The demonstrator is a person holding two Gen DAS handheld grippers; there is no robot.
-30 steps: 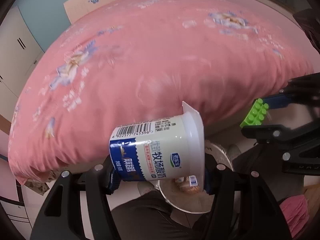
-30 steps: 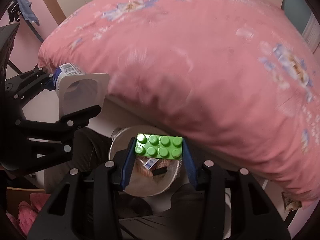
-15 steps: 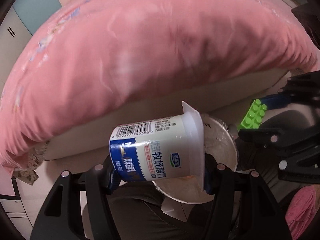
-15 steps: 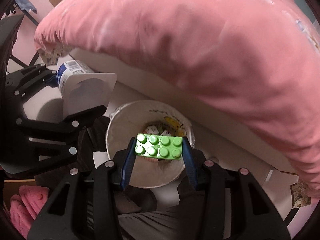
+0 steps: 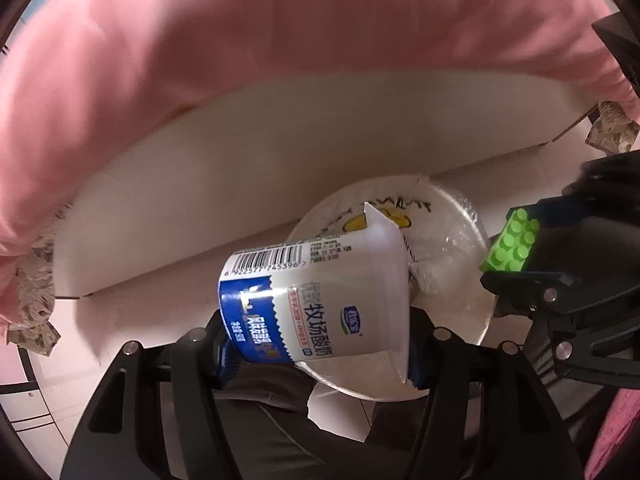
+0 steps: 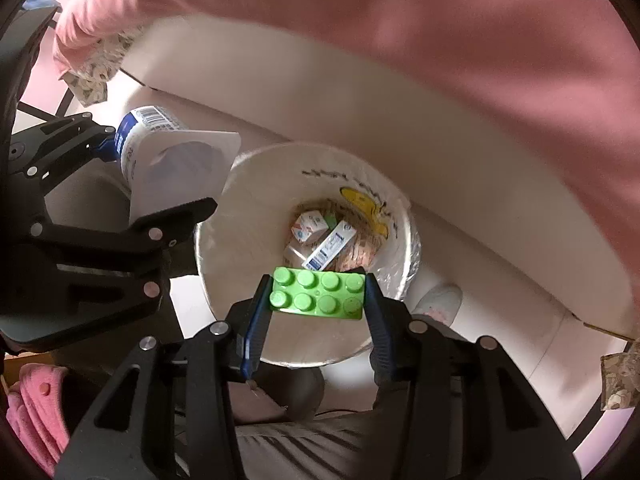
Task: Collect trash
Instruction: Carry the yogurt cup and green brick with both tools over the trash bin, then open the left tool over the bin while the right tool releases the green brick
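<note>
My left gripper (image 5: 316, 344) is shut on a white and blue yogurt cup (image 5: 316, 300) lying sideways, its open mouth to the right, just above the near rim of a white trash bin (image 5: 452, 248). My right gripper (image 6: 316, 300) is shut on a green toy brick (image 6: 318, 296) and holds it over the near part of the bin (image 6: 248, 200). The bin holds small cartons (image 6: 324, 240) and wrappers. The cup (image 6: 168, 168) shows at the bin's left in the right wrist view; the brick (image 5: 512, 246) shows at the right in the left wrist view.
A bed with a pink floral cover (image 5: 280, 40) and a white bed frame side (image 5: 240, 160) stands right behind the bin. My legs in grey trousers (image 6: 320, 448) are below the grippers. Pink slippers (image 6: 36, 412) lie at the lower left.
Both grippers tilted downward and moved toward the bin. The bin now fills more of both views, with its contents visible. Both grips are unchanged.
</note>
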